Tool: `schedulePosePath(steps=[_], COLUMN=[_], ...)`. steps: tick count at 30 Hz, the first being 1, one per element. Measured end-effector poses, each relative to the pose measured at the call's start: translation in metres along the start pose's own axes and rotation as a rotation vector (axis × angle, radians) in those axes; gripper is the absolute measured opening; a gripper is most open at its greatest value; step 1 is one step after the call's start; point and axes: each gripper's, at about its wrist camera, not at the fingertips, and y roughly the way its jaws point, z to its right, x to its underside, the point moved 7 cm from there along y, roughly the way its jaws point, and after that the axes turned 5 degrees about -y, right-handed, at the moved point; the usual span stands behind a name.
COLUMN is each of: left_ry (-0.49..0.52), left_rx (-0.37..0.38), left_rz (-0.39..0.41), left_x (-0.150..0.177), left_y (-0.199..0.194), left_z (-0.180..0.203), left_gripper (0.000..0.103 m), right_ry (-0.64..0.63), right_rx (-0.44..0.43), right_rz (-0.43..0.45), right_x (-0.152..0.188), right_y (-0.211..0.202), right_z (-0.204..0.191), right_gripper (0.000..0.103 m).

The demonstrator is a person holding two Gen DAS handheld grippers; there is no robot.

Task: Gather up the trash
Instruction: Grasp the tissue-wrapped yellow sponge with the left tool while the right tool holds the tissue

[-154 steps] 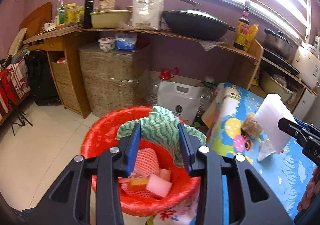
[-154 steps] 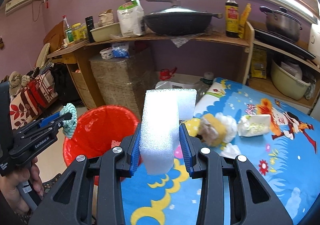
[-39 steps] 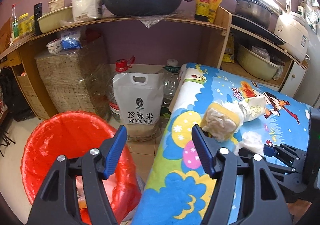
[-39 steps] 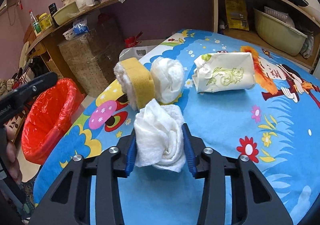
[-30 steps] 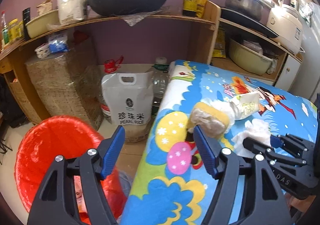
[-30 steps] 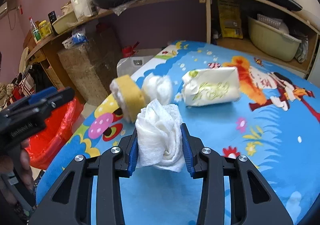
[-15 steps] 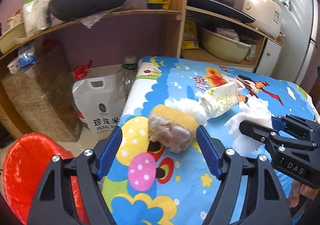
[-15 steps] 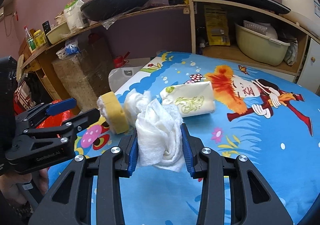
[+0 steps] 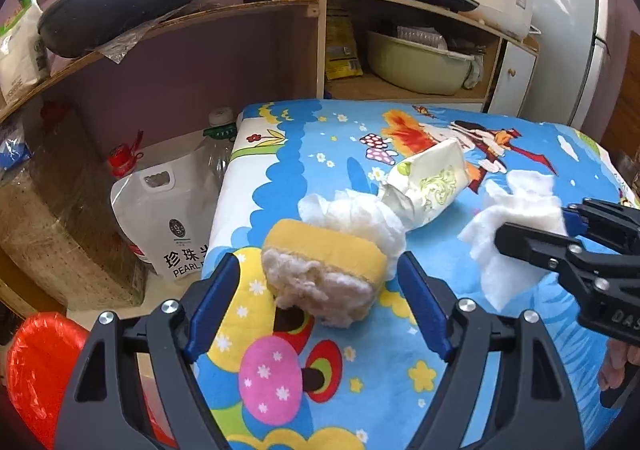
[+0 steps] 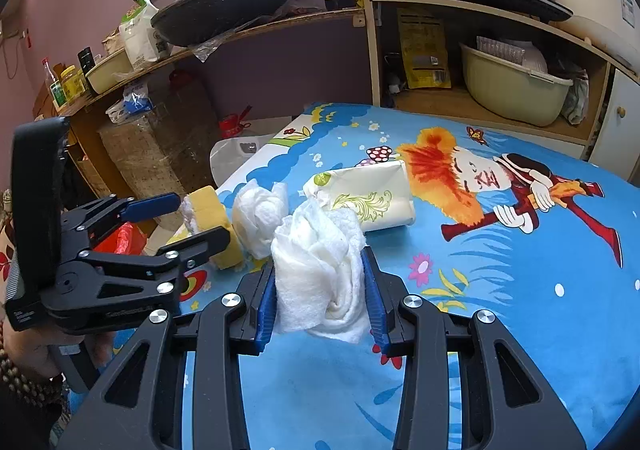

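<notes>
yellow sponge on the cartoon tablecloth between the wide, just-opened left gripper pads, untouched, tissue ball and wrapper just behind, right gripper clamping crumpled tissue, red bin below left

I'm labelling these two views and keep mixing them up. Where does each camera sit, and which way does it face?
Left wrist: on the left tongs, looking down along their open fingers at the yellow sponge on the cartoon cloth; the right tongs show at right.
Right wrist: on the right tongs, shut on a white tissue wad; the left tongs and a hand show at left.
Shared: sponge, tissue pack, wad, cloth.
</notes>
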Motion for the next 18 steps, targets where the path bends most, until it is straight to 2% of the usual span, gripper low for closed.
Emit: schedulePosePath(steps=[5, 7, 9, 18], left_ry=[0.024, 0.024, 0.023, -0.020], left_rx=[0.021, 0.022, 0.022, 0.013], left_rz=[-0.018, -0.031, -0.030, 0.000], left_x=[0.000, 0.001, 0.001, 0.008], left_y=[0.011, 0.014, 0.012, -0.017], left_z=[0.006, 0.006, 0.005, 0.006], left_gripper=[0.077, 0.063, 0.060, 0.058], right_ry=[0.000, 0.002, 0.000, -0.003], right_rx=[0.002, 0.003, 0.006, 0.008], right_rz=[-0.002, -0.001, -0.001, -0.004], right_x=[0.001, 0.001, 0.001, 0.004], right_y=[0.000, 0.000, -0.001, -0.005], right_z=[0.000, 0.002, 0.002, -0.002], right_gripper=[0.037, 0.037, 0.037, 0.037])
